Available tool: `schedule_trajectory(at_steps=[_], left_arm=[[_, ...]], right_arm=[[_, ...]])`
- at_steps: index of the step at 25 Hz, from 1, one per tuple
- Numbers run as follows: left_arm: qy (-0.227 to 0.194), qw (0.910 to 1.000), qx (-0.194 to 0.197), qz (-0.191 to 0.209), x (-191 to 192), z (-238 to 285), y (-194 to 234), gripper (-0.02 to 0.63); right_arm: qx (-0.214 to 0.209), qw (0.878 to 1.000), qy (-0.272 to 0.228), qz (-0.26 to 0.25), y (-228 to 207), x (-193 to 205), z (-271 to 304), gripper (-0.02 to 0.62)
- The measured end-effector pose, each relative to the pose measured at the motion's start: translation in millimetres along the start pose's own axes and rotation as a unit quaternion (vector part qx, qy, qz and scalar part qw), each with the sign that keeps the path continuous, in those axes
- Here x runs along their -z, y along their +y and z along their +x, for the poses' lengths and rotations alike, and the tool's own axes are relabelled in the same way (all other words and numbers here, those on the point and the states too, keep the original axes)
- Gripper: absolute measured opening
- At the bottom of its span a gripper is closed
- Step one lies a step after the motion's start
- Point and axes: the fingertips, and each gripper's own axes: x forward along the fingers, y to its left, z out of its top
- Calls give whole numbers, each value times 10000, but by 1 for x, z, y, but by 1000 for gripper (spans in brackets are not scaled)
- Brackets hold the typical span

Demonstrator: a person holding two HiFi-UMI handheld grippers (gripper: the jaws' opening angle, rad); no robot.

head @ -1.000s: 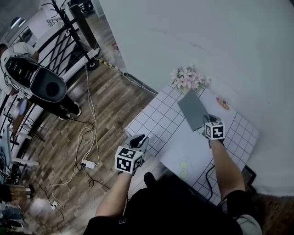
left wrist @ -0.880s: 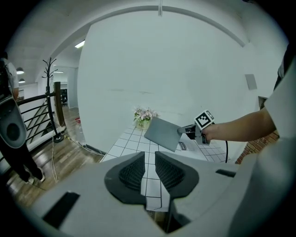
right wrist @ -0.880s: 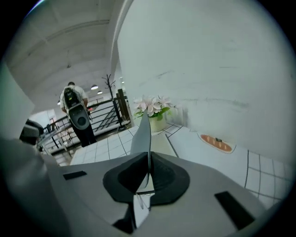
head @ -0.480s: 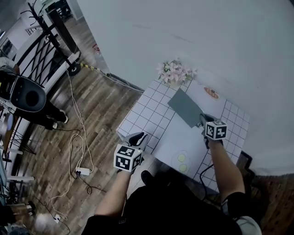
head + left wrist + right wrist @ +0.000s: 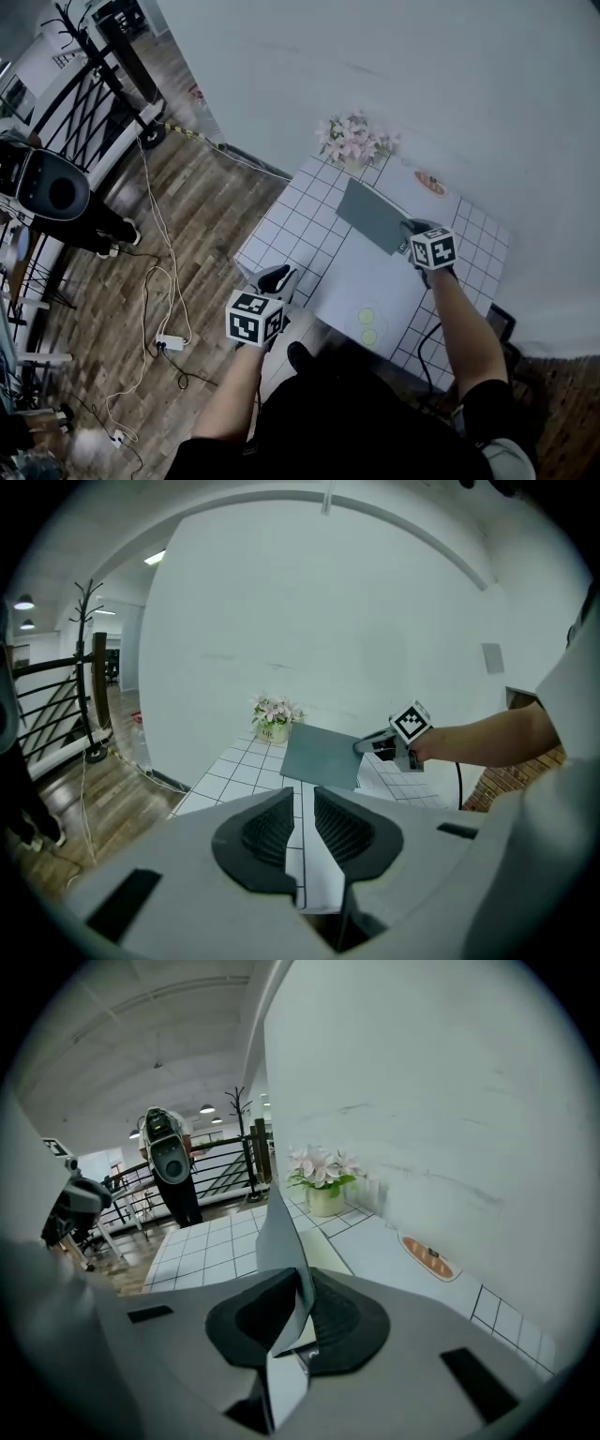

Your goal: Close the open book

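Note:
An open book [image 5: 373,281] lies on the white tiled table [image 5: 281,234], its white pages facing up. Its grey cover [image 5: 371,215] stands raised off the pages, tilted toward the flowers. My right gripper [image 5: 406,231] is shut on the cover's near edge. In the right gripper view the thin cover [image 5: 281,1232] runs between the pads of that gripper [image 5: 302,1312], whose jaws have just been opening slightly with the cover still between them. My left gripper [image 5: 279,278] hovers at the table's front left edge, its jaws a narrow gap apart [image 5: 302,822] with nothing in them.
A pot of pink flowers [image 5: 352,139] stands at the table's far corner by the white wall. An orange picture [image 5: 430,182] shows on the far page and two green rounds [image 5: 367,325] on the near one. Cables lie on the wooden floor at the left.
My right gripper has carried the grey cover a little upward and toward the left. The left gripper has barely moved. The head view has shifted.

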Motion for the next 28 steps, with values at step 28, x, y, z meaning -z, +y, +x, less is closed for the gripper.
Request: schedule_trajectory(at_steps=[28], left_arm=[[-1090, 9906, -219, 794, -120, -61, -31, 74]], right_arm=[[119, 9650, -2611, 213, 42, -111, -171, 35]])
